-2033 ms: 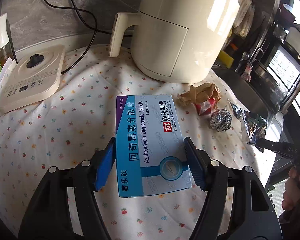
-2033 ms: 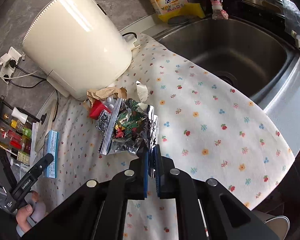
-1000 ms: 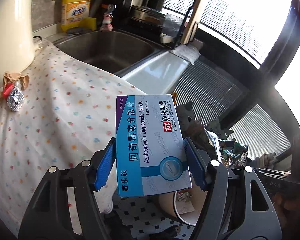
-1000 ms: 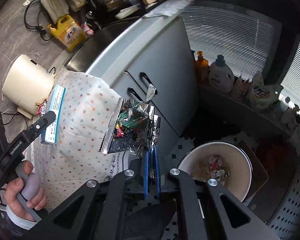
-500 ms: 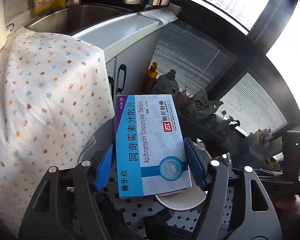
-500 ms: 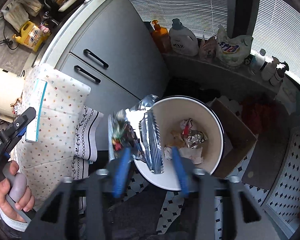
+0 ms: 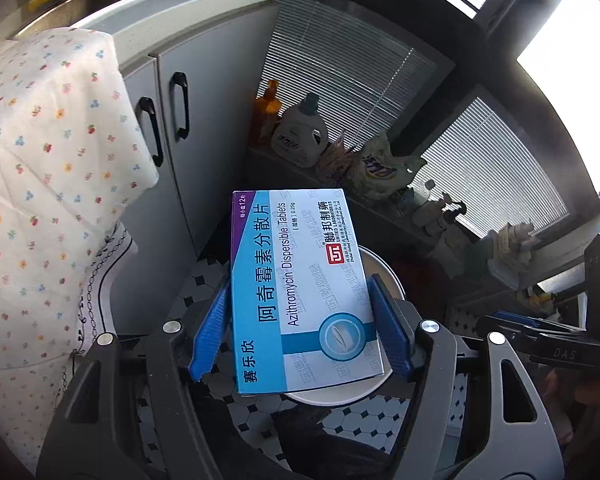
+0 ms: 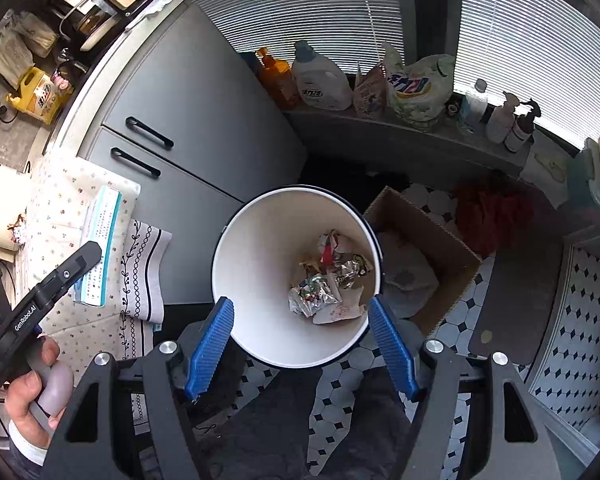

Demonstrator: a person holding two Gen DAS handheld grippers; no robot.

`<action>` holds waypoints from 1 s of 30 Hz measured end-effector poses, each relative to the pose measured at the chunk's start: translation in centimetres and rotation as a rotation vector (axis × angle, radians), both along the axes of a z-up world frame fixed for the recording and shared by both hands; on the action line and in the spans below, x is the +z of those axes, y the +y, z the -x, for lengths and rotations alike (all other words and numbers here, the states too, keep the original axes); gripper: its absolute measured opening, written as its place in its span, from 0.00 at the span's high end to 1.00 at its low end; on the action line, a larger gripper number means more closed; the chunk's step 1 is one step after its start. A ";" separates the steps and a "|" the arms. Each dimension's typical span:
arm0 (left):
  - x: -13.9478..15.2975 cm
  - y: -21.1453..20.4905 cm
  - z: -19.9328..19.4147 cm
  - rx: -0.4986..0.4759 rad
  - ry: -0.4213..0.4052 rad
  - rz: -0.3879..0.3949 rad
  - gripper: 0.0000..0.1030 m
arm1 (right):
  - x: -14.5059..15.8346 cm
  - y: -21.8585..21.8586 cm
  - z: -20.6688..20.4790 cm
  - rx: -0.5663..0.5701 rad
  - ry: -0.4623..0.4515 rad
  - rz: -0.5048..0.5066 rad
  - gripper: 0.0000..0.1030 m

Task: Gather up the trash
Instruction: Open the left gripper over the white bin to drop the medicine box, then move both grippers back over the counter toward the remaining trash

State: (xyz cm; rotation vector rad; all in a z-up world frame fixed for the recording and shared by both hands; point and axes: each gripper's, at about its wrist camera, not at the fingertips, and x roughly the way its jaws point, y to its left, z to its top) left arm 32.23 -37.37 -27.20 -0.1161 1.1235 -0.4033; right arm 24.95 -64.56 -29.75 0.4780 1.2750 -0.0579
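My left gripper [image 7: 302,328] is shut on a blue and white medicine box [image 7: 300,288] and holds it above the white trash bin [image 7: 384,276], whose rim shows behind the box. The box also shows in the right wrist view [image 8: 98,252], held beside the counter. My right gripper [image 8: 300,340] is open and empty, directly over the white trash bin [image 8: 256,280]. A crumpled foil snack bag [image 8: 312,298] lies inside the bin with other wrappers and paper.
Grey cabinet doors [image 8: 204,128] with black handles stand left of the bin. A flowered cloth [image 7: 40,184] hangs over the counter edge. A cardboard box [image 8: 424,256] sits right of the bin. Detergent bottles [image 8: 320,80] line a low ledge under the blinds.
My right gripper opened and the foil snack bag dropped into the bin. Both grippers swung from the counter to above the bin; the left one still holds the box.
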 end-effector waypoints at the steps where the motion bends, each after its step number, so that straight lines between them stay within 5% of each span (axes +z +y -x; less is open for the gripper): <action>1: -0.3 -0.7 0.0 -0.012 0.005 0.003 0.35 | 0.1 -0.5 0.4 -0.010 0.001 0.005 0.33; 6: -1.7 -3.7 -0.1 -0.061 0.036 0.005 0.34 | 0.3 -3.0 2.2 -0.055 0.004 0.027 0.33; 14: -1.8 -4.0 -0.7 -0.017 0.041 0.004 0.19 | 0.6 -5.0 3.4 -0.088 0.002 0.039 0.31; 30: 5.2 5.8 -1.6 0.138 -0.082 -0.035 0.16 | 4.4 3.0 -3.3 0.061 -0.130 -0.008 0.15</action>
